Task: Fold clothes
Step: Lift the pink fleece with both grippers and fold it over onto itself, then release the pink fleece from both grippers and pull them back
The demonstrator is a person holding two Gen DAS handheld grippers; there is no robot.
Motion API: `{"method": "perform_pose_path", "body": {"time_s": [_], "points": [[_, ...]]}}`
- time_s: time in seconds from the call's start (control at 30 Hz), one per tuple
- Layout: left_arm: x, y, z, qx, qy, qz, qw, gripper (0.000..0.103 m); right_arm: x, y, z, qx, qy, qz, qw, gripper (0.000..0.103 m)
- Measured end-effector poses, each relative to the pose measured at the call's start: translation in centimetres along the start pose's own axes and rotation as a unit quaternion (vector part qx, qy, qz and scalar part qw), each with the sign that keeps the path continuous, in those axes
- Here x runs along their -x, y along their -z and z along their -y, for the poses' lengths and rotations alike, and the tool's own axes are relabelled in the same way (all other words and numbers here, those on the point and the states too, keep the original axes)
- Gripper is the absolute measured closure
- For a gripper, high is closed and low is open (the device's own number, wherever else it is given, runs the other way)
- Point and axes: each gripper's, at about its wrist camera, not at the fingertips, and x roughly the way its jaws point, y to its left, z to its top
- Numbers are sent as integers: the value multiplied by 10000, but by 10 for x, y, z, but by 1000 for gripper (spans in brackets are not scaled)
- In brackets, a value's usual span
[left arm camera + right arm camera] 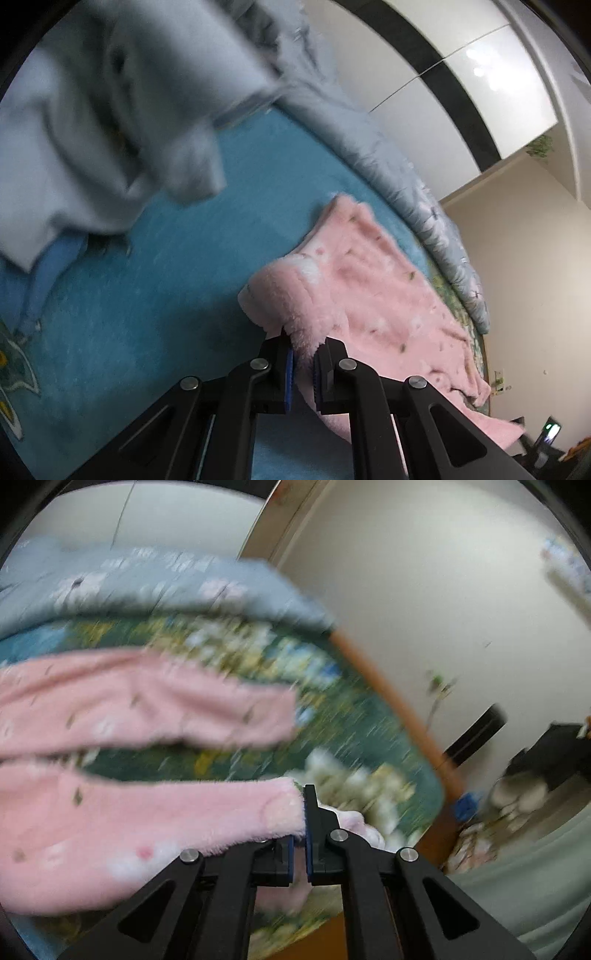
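Both hand-held grippers point(303, 363) point(300, 843) pinch pink fleece pants point(376, 291), legs trailing away.

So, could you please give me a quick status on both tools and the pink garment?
Left tool shut on pink garment. Right tool shut on its other end. Grey garment heaped beside it on the blue blanket, not touching.

The fleece pyjama trousers point(376, 295) lie spread on the bed cover point(147, 314), legs side by side toward the foot edge. A quilt point(417, 192) runs along the far edge, crumpled garments point(110, 122) near it.
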Motion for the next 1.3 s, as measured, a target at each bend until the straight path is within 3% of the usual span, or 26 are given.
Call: {"method": "perform_pose_path", "body": {"time_s": [0.13,0.17,0.2,0.37,0.47,0.63,0.7,0.77,0.97,1.3], "points": [[3,1,7,-262,-118,-23,9996,95,29,3,9,55,746,1294,9888,99],[2,2,7,-310,-165,-65,9994,95,23,10,7,101,813,1318,9879,99],[1,3,6,-359,-213,-108,9991,95,15,20,4,163,846,1297,9878,99],[-10,10,-19,-68,-345,-501,9981,95,-63,110,-40,792,278,-173,9963,99],[-15,13,-34,177,-388,-636,9971,95,-76,144,-45,747,-21,-573,9956,99],[-18,16,-23,-2,-638,-580,9963,95,-59,156,-36,293,-509,-622,9963,97],[-18,16,-17,-93,-735,-563,9957,95,-48,157,-29,24,-909,-704,9934,89],[-18,16,-14,-127,-843,-567,9947,94,-35,157,-24,-177,-1136,-704,9909,74],[-26,16,1,-278,-1231,-560,9904,94,4,158,-23,-366,-1547,-378,9866,62],[-35,17,21,-493,-1711,-567,9824,92,6,151,-26,-488,-1762,-73,9831,61]]}}
